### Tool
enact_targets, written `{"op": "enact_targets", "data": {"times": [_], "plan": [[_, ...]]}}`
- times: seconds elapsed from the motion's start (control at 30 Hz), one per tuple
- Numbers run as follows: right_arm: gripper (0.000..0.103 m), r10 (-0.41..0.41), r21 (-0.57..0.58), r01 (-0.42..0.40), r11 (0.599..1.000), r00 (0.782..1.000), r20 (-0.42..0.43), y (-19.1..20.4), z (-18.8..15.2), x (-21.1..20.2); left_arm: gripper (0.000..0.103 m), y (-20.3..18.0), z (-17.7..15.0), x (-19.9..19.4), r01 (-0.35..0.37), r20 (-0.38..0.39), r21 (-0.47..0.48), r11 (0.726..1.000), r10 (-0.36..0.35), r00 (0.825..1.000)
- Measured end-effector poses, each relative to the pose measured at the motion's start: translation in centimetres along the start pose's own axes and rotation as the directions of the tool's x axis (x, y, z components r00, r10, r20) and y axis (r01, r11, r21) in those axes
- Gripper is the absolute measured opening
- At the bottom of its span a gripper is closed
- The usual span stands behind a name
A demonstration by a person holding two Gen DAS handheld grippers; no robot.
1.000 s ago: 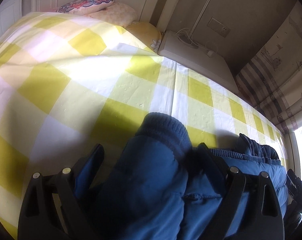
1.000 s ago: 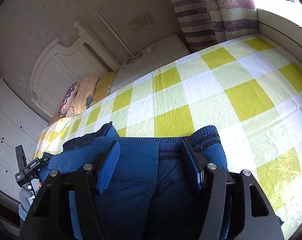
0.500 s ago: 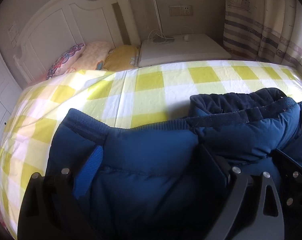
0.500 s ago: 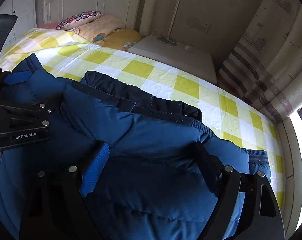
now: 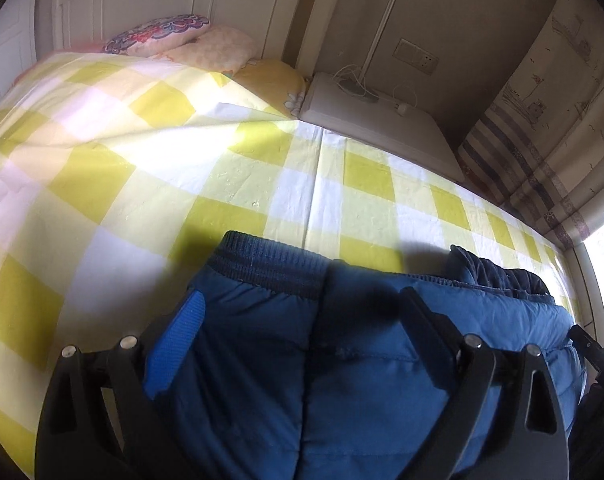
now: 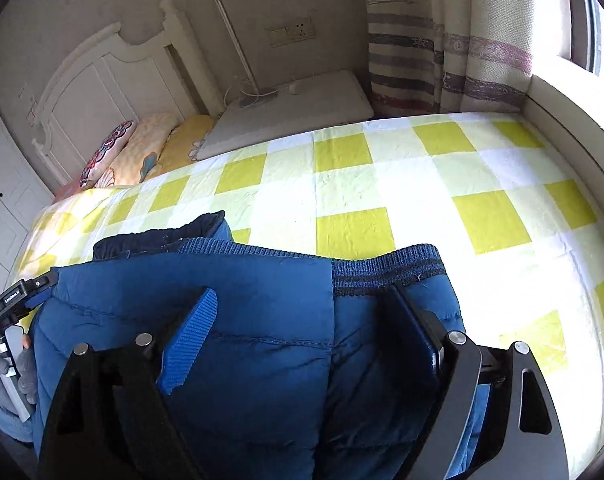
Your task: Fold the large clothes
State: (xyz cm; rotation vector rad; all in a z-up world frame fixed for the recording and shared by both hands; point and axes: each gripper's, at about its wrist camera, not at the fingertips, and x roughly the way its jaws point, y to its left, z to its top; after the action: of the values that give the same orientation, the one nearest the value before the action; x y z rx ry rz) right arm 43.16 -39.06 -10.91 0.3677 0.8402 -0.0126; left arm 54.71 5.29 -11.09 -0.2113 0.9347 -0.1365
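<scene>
A blue puffy jacket [image 5: 362, 380] lies folded on the yellow checked bed sheet [image 5: 141, 184], its ribbed hem [image 5: 269, 264] towards the headboard. My left gripper [image 5: 302, 296] rests over it with jaws wide apart and padded cloth filling the gap. In the right wrist view the same jacket [image 6: 269, 360] sits under my right gripper [image 6: 302, 292]. Its jaws are closing, with the jacket between them, and the blue pad [image 6: 189, 336] lies on top of the cloth. The ribbed hem [image 6: 386, 268] runs just ahead of the fingertips. The left gripper [image 6: 9, 304] shows at the far left edge, held by a gloved hand [image 6: 25, 368].
Pillows [image 6: 141, 152] lie against the white headboard [image 6: 101, 80]. A white bedside cabinet [image 6: 293, 116] with a thin lamp [image 6: 237, 48] and cables stands beside them. Striped curtains [image 6: 442, 40] and a window ledge [image 6: 562, 120] border the bed's far side. Bare sheet [image 6: 422, 184] stretches beyond the jacket.
Both grippers swung towards each other over the jacket half a second ago and are back near their earlier places. The right jaws stand wider than a second ago.
</scene>
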Motion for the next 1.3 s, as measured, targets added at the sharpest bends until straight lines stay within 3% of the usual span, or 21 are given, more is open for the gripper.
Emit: {"op": "enact_targets", "data": {"times": [0.17,0.27,0.3,0.33,0.37,0.4,0.47,0.53,0.6,0.67,0.73,0.83,0.93,1.03,1.1,1.17,1.23,1.27,1.3], "plan": [[0.076,0.049,0.05,-0.051,0.997,0.998,0.024,-0.8,0.0,-0.3,0.096,-0.1,0.0,0.0,0.001,0.001,0.005,1.0,-0.001,1.0],[0.075,-0.034,0.007,0.034,0.999,0.999,0.016,0.6,0.2,-0.8,0.096,0.0,0.1,-0.1,-0.006,-0.007,-0.009,1.0,0.006,1.0],[0.075,-0.103,-0.029,0.104,0.994,0.994,0.02,1.5,0.2,-1.5,0.096,-0.1,0.1,-0.4,-0.056,-0.007,-0.012,0.998,0.056,0.998],[0.077,-0.156,-0.065,0.158,0.985,0.987,0.036,2.5,0.2,-2.4,0.095,-0.5,0.1,-0.9,-0.161,0.001,-0.012,0.987,0.161,0.987],[0.078,-0.145,-0.1,0.151,0.983,0.988,0.059,3.9,0.0,-3.5,0.093,-1.0,-0.1,-1.9,-0.23,0.022,-0.008,0.973,0.23,0.973],[0.078,-0.101,-0.141,0.112,0.984,0.992,0.079,5.5,-0.4,-4.7,0.093,-1.8,-0.5,-3.1,-0.215,0.056,0.001,0.977,0.214,0.975],[0.084,-0.072,-0.256,0.093,0.962,0.993,0.09,9.2,-2.0,-6.2,0.094,-4.1,-1.9,-5.4,-0.157,0.109,0.059,0.986,0.15,0.983],[0.085,-0.084,-0.396,0.097,0.913,0.995,0.048,13.0,-4.2,-5.9,0.094,-7.5,-3.8,-6.6,-0.182,0.144,0.162,0.97,0.16,0.977],[0.085,-0.102,-0.496,0.101,0.863,0.994,0.024,15.6,-6.5,-5.0,0.096,-10.7,-5.9,-6.7,-0.185,0.16,0.279,0.942,0.144,0.977],[0.085,-0.144,-0.553,0.13,0.823,0.989,0.019,16.8,-8.3,-3.6,0.098,-12.8,-7.7,-5.6,-0.25,0.174,0.367,0.896,0.197,0.965],[0.088,-0.13,-0.53,0.129,0.838,0.991,0.037,16.1,-8.9,-2.9,0.098,-13.3,-8.9,-4.0,-0.291,0.171,0.397,0.871,0.241,0.955],[0.09,-0.073,-0.455,0.079,0.887,0.997,0.031,14.3,-8.6,-2.7,0.101,-12.2,-8.5,-3.1,-0.252,0.138,0.353,0.901,0.217,0.967],[0.09,-0.091,-0.467,0.103,0.878,0.995,0.047,14.5,-8.8,-2.5,0.101,-11.7,-8.5,-2.9,-0.235,0.129,0.337,0.912,0.202,0.971],[0.09,-0.061,-0.439,0.048,0.897,0.998,-0.015,13.6,-7.9,-2.8,0.101,-11.3,-8.2,-3.7,-0.222,0.117,0.334,0.916,0.193,0.974],[0.09,-0.113,-0.424,0.12,0.898,0.993,0.041,12.1,-7.2,-4.6,0.101,-10.0,-7.9,-5.9,-0.233,0.159,0.32,0.918,0.191,0.969],[0.09,-0.182,-0.41,0.206,0.888,0.978,0.098,9.8,-6.8,-6.3,0.101,-7.5,-7.4,-7.8,-0.29,0.219,0.295,0.91,0.232,0.948],[0.09,-0.24,-0.373,0.26,0.891,0.966,0.099,6.5,-6.4,-6.7,0.101,-4.6,-6.9,-7.7,-0.321,0.207,0.283,0.904,0.269,0.941],[0.09,-0.235,-0.337,0.248,0.908,0.969,0.078,4.8,-6.4,-6.5,0.101,-3.0,-6.8,-7.1,-0.318,0.178,0.27,0.909,0.277,0.944],[0.091,-0.172,-0.274,0.178,0.945,0.984,0.046,2.9,-6.4,-6.1,0.101,-1.5,-6.7,-6.2,-0.272,0.127,0.242,0.931,0.248,0.961]]}}
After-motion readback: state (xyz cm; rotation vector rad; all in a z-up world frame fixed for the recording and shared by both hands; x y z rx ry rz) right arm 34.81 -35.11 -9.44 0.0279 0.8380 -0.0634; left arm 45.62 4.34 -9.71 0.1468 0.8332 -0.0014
